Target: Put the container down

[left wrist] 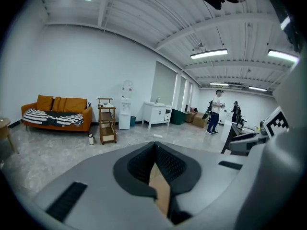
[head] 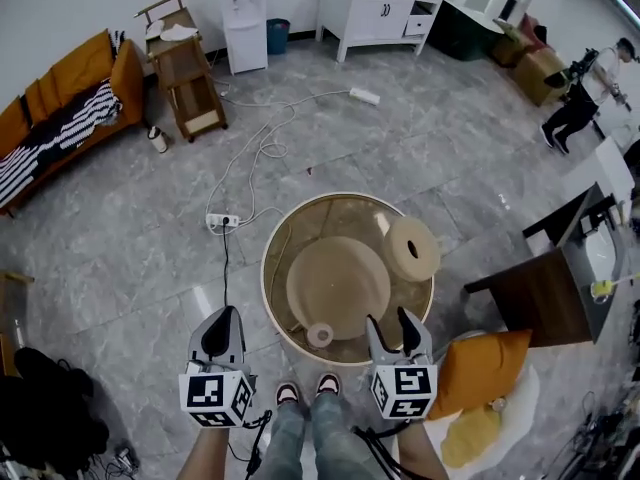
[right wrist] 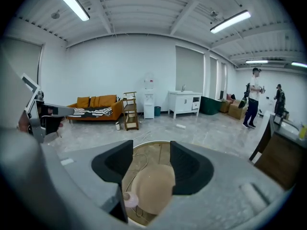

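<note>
A round glass-topped table [head: 285, 230] stands right in front of me. On its right side sits a tan cylindrical container [head: 412, 248] with a small hole in its top, and nothing is touching it. A wide tan dome [head: 338, 286] fills the table's middle, with a small roll of tape [head: 320, 335] at the near edge. My right gripper [head: 389, 320] hovers over the near rim, open and empty. In the right gripper view [right wrist: 149, 147] the dome [right wrist: 152, 188] and the roll [right wrist: 130, 199] show between its jaws. My left gripper [head: 225, 318] is shut, left of the table over the floor [left wrist: 154, 146].
A power strip [head: 222, 221] and cables trail across the floor towards the table. An orange cushion [head: 482, 368] and a dark wooden table [head: 545, 293] are to the right. Further off are a sofa [head: 60, 108], a wooden cart [head: 190, 68], a white cabinet [head: 380, 8] and a person [head: 575, 103].
</note>
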Motion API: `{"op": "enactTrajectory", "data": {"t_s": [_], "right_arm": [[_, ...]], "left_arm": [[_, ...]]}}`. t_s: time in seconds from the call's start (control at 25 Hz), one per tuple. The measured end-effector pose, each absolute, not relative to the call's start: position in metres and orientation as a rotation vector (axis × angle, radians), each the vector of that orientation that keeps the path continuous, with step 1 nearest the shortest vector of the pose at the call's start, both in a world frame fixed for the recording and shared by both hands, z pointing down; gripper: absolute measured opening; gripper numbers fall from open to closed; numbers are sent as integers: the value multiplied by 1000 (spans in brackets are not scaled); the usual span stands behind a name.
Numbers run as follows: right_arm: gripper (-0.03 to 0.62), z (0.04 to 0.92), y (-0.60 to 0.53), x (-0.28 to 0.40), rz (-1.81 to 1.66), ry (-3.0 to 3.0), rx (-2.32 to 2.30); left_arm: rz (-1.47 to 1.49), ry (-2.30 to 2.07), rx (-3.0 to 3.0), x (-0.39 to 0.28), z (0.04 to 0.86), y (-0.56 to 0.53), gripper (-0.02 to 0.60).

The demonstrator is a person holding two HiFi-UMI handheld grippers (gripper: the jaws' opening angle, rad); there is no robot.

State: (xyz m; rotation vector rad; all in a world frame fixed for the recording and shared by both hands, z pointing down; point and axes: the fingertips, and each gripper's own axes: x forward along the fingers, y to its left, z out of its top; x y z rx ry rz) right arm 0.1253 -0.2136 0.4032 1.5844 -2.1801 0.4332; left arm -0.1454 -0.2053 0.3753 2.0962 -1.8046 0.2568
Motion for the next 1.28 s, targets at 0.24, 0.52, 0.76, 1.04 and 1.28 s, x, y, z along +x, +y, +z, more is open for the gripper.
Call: {"op": "enactTrajectory", "data": {"t_s": [0.24,0.52,0.76,1.04,1.28], "right_arm": [[216,325,-216,170,351,-2184,1736],[121,268,-192,232,257,-2104,1933],[40,245,-169,279,213,-2002,2072],[6,239,-149,316,217,-1920,2181],[6,245,-147,320,248,-1915,2193]], "left_arm": [[219,-1867,2097,-147,323,-199,3],[238,-1877,2171,-137,282,-197,3],[179,-1872,2252,-120,247,-210,3],[129,-1837,2320,-98,230,-222,3],[131,-1811,2341,-88,227,-225,3]]}}
